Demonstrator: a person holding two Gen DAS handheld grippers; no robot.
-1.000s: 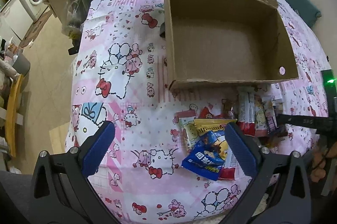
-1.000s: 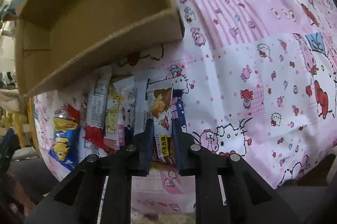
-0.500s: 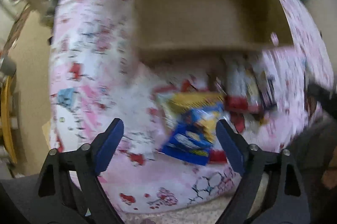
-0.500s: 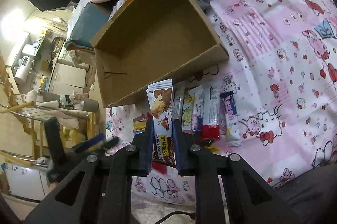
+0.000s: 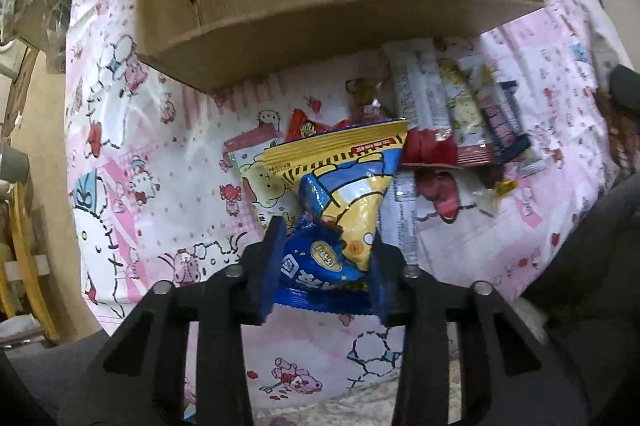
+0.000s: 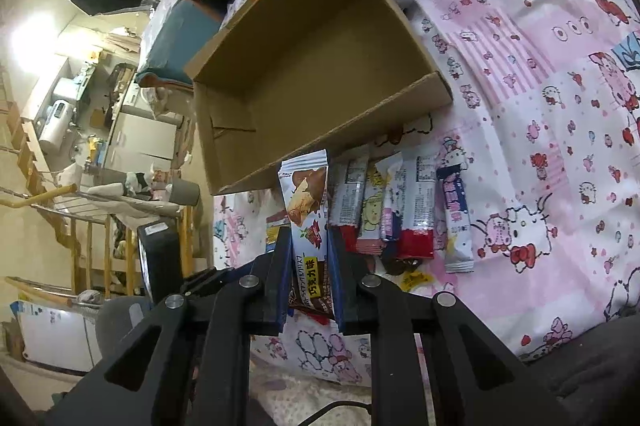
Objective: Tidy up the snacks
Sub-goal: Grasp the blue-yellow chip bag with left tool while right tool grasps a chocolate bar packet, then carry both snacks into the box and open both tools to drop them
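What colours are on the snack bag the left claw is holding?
Blue and yellow, with a striped yellow top edge: snack bag, best seen in the left wrist view.

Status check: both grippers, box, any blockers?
Left gripper shut on blue-yellow snack bag. Right gripper shut on chocolate snack packet. Cardboard box empty, unobstructed.

Left tool [image 5: 326, 254] closed on a blue-and-yellow snack bag [image 5: 344, 201] — blue-padded fingers [image 5: 272, 266] pressed against both sides, black arms angled forward. Right tool [image 6: 310, 274] likewise clamped, on a chocolate wafer packet [image 6: 308, 222] — packet upright between narrow-set fingers [image 6: 282, 278], top end jutting out beyond the tips.
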